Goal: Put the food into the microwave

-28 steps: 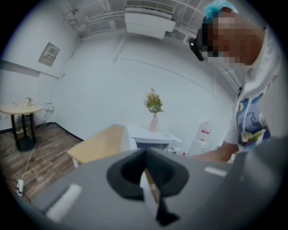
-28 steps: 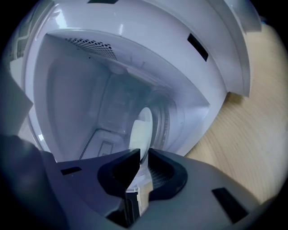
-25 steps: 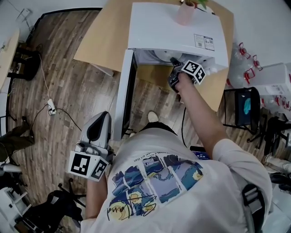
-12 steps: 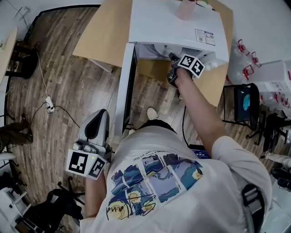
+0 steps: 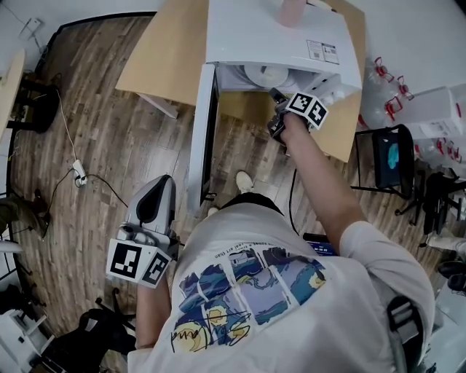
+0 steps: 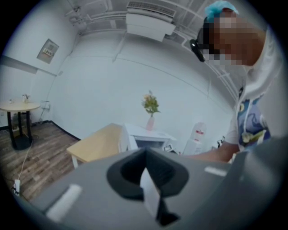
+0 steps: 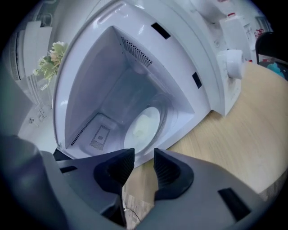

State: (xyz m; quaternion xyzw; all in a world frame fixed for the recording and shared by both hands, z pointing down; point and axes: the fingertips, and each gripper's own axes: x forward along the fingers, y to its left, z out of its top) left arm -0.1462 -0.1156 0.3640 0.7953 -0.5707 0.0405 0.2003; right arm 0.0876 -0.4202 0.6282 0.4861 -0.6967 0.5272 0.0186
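Note:
The white microwave (image 5: 277,36) stands on a wooden table (image 5: 167,58) with its door (image 5: 202,138) swung open to the left. Inside the microwave (image 7: 135,54), a white plate of pale food (image 7: 143,126) rests on the turntable; the head view shows the plate (image 5: 266,75) at the cavity mouth. My right gripper (image 7: 144,164) hovers just outside the opening, its jaws opening with nothing between them. In the head view the right gripper (image 5: 277,96) sits at the cavity's front edge. My left gripper (image 5: 149,215) hangs low by the person's waist, jaws together and empty, pointing toward the microwave (image 6: 144,137).
A pink vase with flowers (image 5: 291,11) stands on top of the microwave. The control knob (image 7: 231,63) is at the cavity's right. A black chair (image 5: 386,164) and clutter stand to the right. A cable and power strip (image 5: 79,173) lie on the wooden floor.
My right gripper has drawn back a little from the microwave's mouth, and the plate stays inside. The left gripper has barely moved.

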